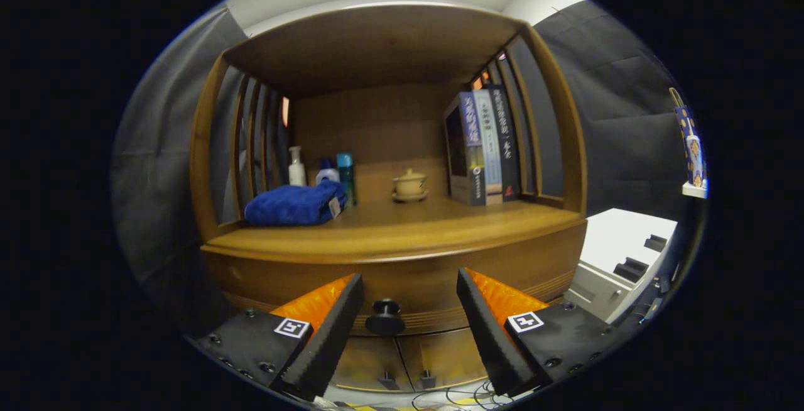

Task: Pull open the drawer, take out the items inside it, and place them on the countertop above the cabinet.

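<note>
Black cloth walled the booth, and a wooden cabinet stood square ahead with an open shelf above its countertop. On that countertop a folded blue towel lay near the left front corner, with three bottles behind it toward the back left. A small lidded cup sat at the middle back, and a row of books stood upright against the right side. A white unit stood off to the cabinet's right.

The drawer ran below the countertop's front edge and looked fully closed, its front flush with the cabinet face. Its black knob sat at the middle of the drawer front. Below it were two lower doors with small pulls, and some cables lay on the floor.

The gripper had its jaws spread wide, holding nothing. The knob lay between the two fingers, though whether it was level with the tips or just beyond them was hard to judge through the fisheye.

The step in hand seemed to be the approach to the knob, so the task was at its start, with the items inside not yet visible. The next move probably called for a short advance until the pads flanked the knob, then a firm pinch on it and a straight pull back along the drawer's run
</note>
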Demonstrator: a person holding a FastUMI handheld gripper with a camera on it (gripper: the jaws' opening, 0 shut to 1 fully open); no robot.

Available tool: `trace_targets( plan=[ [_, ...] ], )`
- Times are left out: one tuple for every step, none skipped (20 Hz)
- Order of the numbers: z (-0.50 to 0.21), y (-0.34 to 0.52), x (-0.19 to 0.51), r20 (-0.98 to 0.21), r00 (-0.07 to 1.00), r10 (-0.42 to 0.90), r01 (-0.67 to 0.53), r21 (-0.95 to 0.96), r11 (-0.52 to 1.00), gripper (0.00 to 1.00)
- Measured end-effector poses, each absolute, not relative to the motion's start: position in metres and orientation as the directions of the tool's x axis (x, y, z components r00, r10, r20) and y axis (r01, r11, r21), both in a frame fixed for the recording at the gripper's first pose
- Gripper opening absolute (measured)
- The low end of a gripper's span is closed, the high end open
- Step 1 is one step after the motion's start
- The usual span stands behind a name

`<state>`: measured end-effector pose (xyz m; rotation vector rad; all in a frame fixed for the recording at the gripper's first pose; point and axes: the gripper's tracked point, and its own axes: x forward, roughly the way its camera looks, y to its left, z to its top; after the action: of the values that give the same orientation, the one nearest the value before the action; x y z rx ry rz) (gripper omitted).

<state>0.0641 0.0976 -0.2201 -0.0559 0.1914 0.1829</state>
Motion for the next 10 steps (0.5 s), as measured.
trace_targets(
  plan=[
    [-0.233, 0.100, 0.068, -0.215, 0.960, 0.180, -0.195, -0.053, 0.979, 0.98],
    [-0.242, 0.103, 0.071, -0.232, 0.956, 0.182, -0.202, -0.067, 0.977, 0.99],
    [-0.252, 0.105, 0.073, -0.248, 0.951, 0.186, -0.211, -0.076, 0.974, 0.94],
    [-0.260, 0.107, 0.076, -0.264, 0.946, 0.188, -0.216, -0.080, 0.973, 0.89],
    [-0.266, 0.107, 0.078, -0.279, 0.940, 0.194, -0.223, -0.077, 0.972, 0.84],
    [-0.272, 0.110, 0.081, -0.292, 0.935, 0.200, -0.229, -0.068, 0.971, 0.80],
    [-0.276, 0.112, 0.082, -0.303, 0.932, 0.201, -0.229, -0.058, 0.972, 0.75],
    [-0.279, 0.112, 0.085, -0.311, 0.929, 0.203, -0.228, -0.047, 0.972, 0.70],
    [-0.283, 0.118, 0.084, -0.327, 0.917, 0.228, -0.247, -0.016, 0.969, 0.66],
    [-0.277, 0.116, 0.081, -0.311, 0.925, 0.219, -0.235, -0.015, 0.972, 0.61]
  ],
)
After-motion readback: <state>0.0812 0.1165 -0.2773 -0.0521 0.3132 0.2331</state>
